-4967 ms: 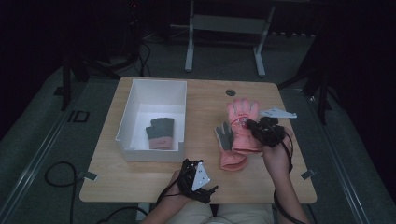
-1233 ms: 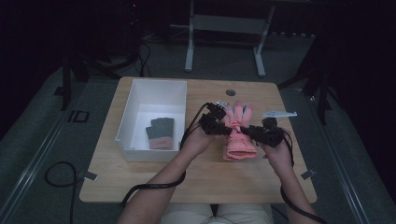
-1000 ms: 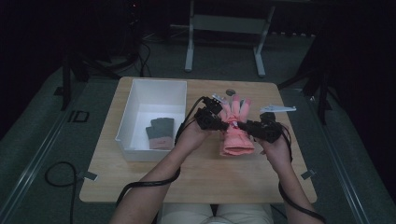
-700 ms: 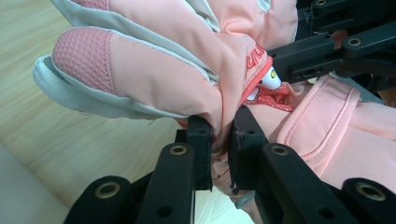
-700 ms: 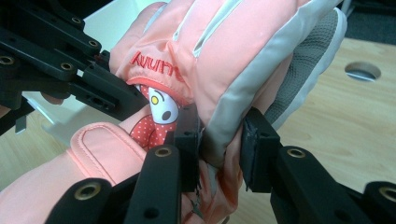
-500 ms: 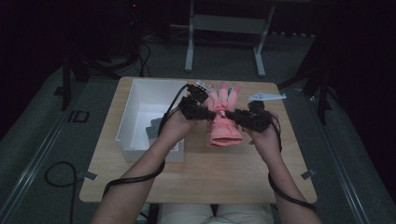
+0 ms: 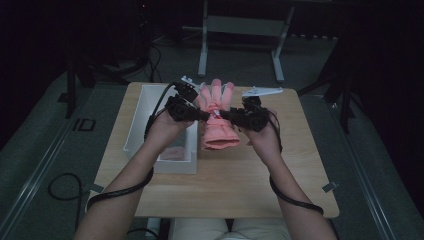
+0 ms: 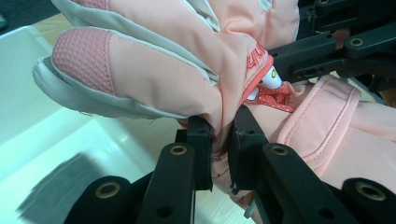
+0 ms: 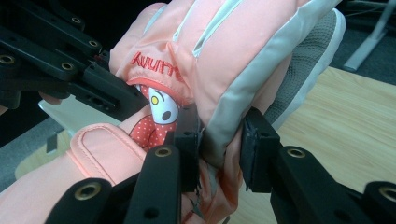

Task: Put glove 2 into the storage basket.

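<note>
A pink padded glove (image 7: 216, 117) with grey trim hangs in the air above the table, held from both sides at its wrist. My left gripper (image 7: 204, 115) is shut on the glove's (image 8: 196, 65) left edge; its pads pinch the fabric. My right gripper (image 7: 225, 115) is shut on the glove's (image 9: 224, 60) right edge, jaws pressed on a thicker fold. The fingers point away from the person, the cuff toward them. A second glove (image 7: 176, 151), pink and dark grey, lies in the white bin (image 7: 145, 105), half hidden by the left forearm.
The white bin (image 8: 32, 116) stands on the left half of the wooden table (image 7: 240, 185), right under the held glove's left side. A metal stand (image 7: 240, 30) is on the floor beyond the table. Cables trail from both grippers.
Both grippers have lifted the pink glove off the table's right half and carried it up and to the left, toward the bin. Five seconds ago the left gripper was at the front edge, apart from the glove.
</note>
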`<action>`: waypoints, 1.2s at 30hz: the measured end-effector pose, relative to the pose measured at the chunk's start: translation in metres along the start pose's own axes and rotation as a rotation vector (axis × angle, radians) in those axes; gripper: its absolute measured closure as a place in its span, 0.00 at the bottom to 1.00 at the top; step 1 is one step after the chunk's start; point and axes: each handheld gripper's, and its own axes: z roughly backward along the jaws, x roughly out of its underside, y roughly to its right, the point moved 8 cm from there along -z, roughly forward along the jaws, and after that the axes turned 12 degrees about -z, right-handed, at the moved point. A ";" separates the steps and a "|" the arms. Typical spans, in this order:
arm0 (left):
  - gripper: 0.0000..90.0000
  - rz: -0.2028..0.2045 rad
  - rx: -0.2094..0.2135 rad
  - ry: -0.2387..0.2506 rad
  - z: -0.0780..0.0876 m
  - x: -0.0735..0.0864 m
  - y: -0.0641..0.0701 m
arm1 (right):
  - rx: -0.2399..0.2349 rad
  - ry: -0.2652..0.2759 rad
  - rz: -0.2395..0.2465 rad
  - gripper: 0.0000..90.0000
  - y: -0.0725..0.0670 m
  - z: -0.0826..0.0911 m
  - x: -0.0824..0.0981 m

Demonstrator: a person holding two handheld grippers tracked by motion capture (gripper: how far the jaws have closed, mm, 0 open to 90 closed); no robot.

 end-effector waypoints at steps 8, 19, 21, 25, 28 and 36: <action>0.90 0.000 -0.033 -0.026 0.030 0.017 -0.024 | -0.035 0.004 0.011 0.79 -0.033 -0.027 -0.013; 0.90 0.035 -0.082 -0.064 0.063 0.048 -0.070 | -0.048 -0.009 0.033 0.79 -0.076 -0.080 -0.029; 0.90 0.040 -0.090 -0.072 0.061 0.056 -0.077 | -0.041 -0.020 0.035 0.79 -0.080 -0.090 -0.029; 0.90 0.053 -0.077 -0.085 0.051 0.073 -0.090 | -0.026 -0.054 0.022 0.79 -0.080 -0.112 -0.022; 0.90 0.076 -0.059 -0.092 0.038 0.085 -0.095 | -0.008 -0.088 0.017 0.79 -0.076 -0.126 -0.013; 0.90 0.109 -0.009 -0.153 0.004 0.112 -0.097 | 0.037 -0.214 0.025 0.79 -0.061 -0.149 0.016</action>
